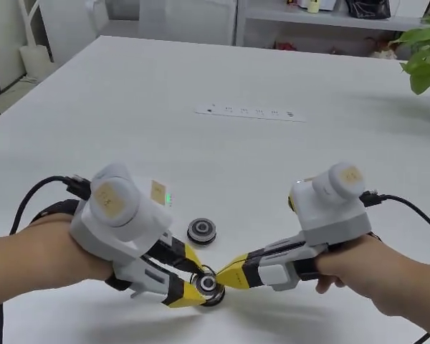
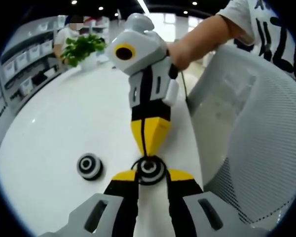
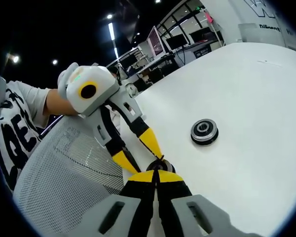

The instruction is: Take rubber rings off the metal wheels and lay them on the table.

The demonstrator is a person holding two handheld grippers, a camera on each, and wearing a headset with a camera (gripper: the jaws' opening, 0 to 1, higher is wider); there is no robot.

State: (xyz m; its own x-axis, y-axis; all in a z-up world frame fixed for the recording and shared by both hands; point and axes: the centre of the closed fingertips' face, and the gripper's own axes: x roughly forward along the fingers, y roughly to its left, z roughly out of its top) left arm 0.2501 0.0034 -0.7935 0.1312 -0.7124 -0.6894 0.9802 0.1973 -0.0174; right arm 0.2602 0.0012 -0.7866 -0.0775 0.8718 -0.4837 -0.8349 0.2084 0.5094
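Yellow-tipped left gripper: jaws part-way open and clamped on the near wheel, one tip on each side.
Near wheel: sits right between the left gripper's tips and touches both, down on the white table.
Right gripper: comes in nose to nose with the left one, jaws squeezed almost together, tips right at the wheel's edge.
Rubber ring: a thin black loop, nipped in the right gripper's tips and standing a little off the wheel's rim on one side.
Second wheel: just past both sets of tips, lying flat with its black ring on, touched by neither gripper.
Power strip: well ahead of both grippers, flat across the table.
Plant: far off beyond the right gripper, green leaves at the table's far corner.
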